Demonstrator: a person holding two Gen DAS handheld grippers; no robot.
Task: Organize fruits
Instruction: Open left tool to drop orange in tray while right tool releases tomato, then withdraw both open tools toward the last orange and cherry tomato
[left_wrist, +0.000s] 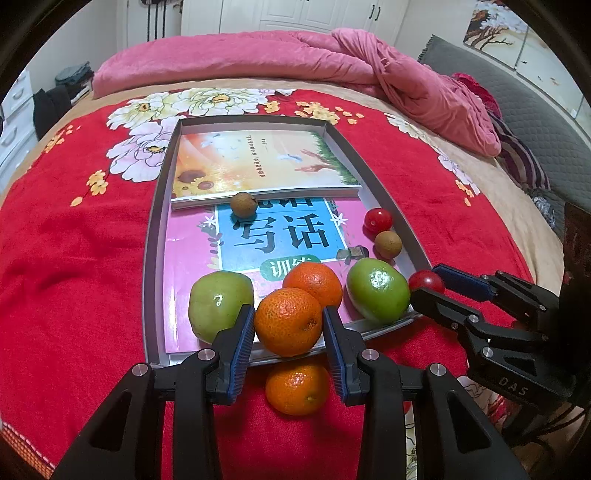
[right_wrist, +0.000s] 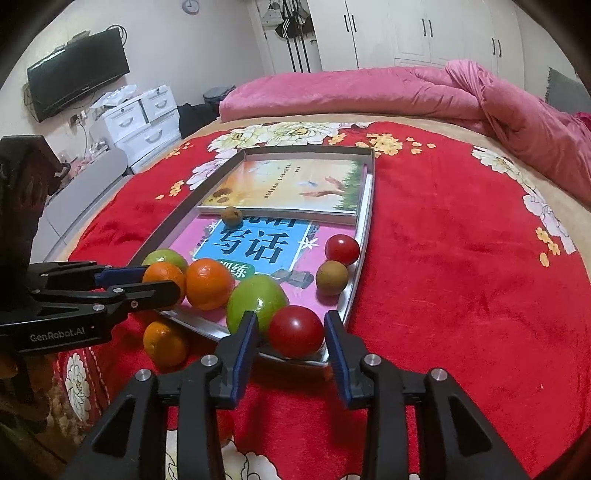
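My left gripper (left_wrist: 288, 312) is shut on an orange (left_wrist: 288, 325) at the near rim of the silver tray (left_wrist: 155, 206). A second orange (left_wrist: 314, 282) lies just behind it, and a third orange (left_wrist: 297, 387) lies outside the tray on the red blanket. Two green fruits (left_wrist: 219, 304) (left_wrist: 376, 290) flank the oranges. My right gripper (right_wrist: 291, 317) stands open around a red tomato (right_wrist: 295, 330) at the tray's near right corner, with a gap at the left pad. Another tomato (right_wrist: 341, 249) and two brown longans (right_wrist: 331, 277) (right_wrist: 232, 215) lie in the tray.
Two books (left_wrist: 258, 162) (left_wrist: 273, 236) cover the tray's floor. The tray sits on a red flowered blanket (left_wrist: 74, 258) over a bed. A pink duvet (left_wrist: 332, 62) is heaped at the far side. White drawers (right_wrist: 144, 122) and a television (right_wrist: 77, 74) stand beyond.
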